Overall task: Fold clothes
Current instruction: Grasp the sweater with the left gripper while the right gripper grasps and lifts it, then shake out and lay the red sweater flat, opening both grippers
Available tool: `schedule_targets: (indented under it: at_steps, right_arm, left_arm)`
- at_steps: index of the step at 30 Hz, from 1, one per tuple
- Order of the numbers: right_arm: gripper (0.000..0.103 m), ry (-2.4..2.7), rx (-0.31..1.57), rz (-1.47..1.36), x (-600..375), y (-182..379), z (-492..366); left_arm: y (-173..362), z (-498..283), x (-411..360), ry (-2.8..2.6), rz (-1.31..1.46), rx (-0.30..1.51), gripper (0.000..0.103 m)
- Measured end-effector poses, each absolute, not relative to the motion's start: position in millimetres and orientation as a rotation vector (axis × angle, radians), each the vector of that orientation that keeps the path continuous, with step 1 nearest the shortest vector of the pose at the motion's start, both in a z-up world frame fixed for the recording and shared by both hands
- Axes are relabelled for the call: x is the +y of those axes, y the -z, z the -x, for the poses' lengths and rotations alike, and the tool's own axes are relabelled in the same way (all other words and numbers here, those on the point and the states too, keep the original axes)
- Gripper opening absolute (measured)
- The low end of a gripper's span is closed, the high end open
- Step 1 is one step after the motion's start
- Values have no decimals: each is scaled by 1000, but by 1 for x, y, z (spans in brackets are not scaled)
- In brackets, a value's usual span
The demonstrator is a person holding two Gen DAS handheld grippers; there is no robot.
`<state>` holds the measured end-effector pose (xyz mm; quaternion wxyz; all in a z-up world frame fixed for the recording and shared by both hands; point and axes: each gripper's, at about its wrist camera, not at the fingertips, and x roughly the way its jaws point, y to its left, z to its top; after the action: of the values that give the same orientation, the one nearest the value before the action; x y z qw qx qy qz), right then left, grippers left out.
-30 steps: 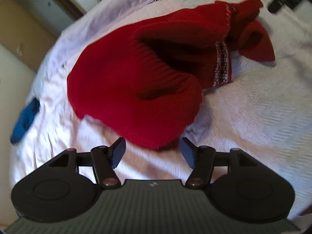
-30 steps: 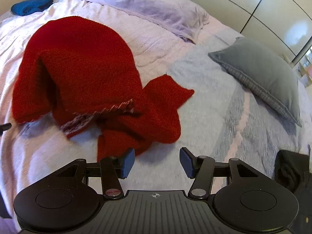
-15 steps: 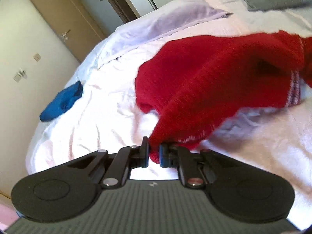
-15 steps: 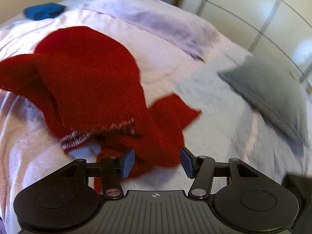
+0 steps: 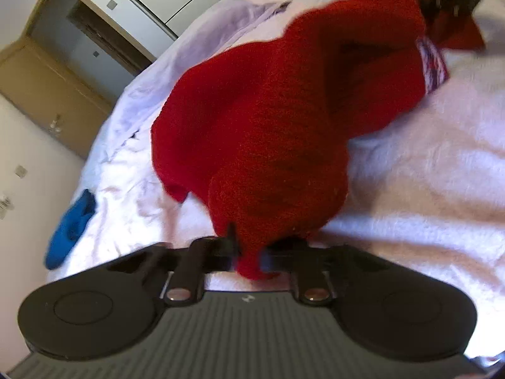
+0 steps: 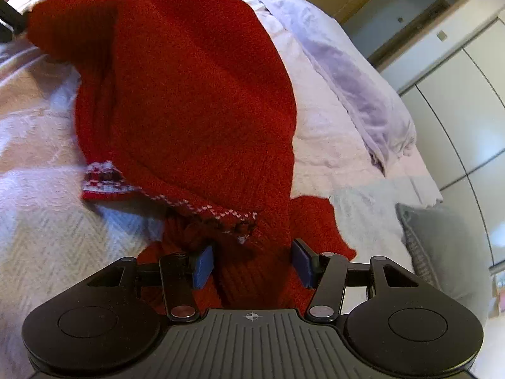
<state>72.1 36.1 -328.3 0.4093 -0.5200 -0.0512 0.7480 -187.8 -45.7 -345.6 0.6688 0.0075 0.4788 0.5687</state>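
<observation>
- Left tongs point(image 5: 248, 254) clenched on the red sweater point(image 5: 284, 120) hem.
- Right tongs point(image 6: 252, 265) released, spread around sweater folds bunched between them on the bed point(image 6: 47, 237).

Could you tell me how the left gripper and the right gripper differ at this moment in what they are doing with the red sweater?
The left gripper has its jaws shut on an edge of the red sweater; the right gripper has its jaws open, with knit lying between them, ungrasped. The left's pads look dark, the right's blue. Both are at the sweater, on opposite ends, over the white bedspread.
</observation>
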Motion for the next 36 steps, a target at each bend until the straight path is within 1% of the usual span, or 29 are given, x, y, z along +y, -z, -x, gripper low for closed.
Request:
schedule_targets:
  at_steps: [1,2,3,4,5,7,14,18,24,27,32,36]
  right_arm:
    - [55,-1869,-58,1290,42,327,-75]
    - [55,-1863,55,1256,50,324,-81]
    - [52,-1862,188,1212,58,320,-89]
    - [19,-1868,310,1167,64,315,-96]
    - [15,-1875,365,1135,65,309,-99]
    - [14,-1863,357,1077,59,290,-98]
    - [13,-1670,298,661,30,171,-111]
    - [12,-1556,183,508,-5,99,-112]
    - [13,-1482,66,358,-74,9,-94]
    - [13,-1475,10,318,-106,-27,-81]
    - [13,-1491,-32,297,-165,-66,-73]
    - [13,-1525,-44,282,-186,-94,-75]
  left_arm:
    - [337,196,-43,-1305,27,1039,10]
    - [328,204,-36,-1328,68,1000,10]
    - [318,212,-29,-1350,108,962,10]
    - [309,220,-22,-1372,148,924,10]
    - [298,229,-17,-1381,168,890,9]
    - [274,246,-5,-1393,190,821,9]
    - [172,307,25,-1422,114,653,9]
    - [113,346,39,-1436,58,573,9]
    - [21,393,12,-1420,-53,439,9]
    - [-16,411,-13,-1396,-100,385,9]
    - [-55,431,-58,-1371,-137,360,9]
    - [-92,439,-56,-1342,-138,315,9]
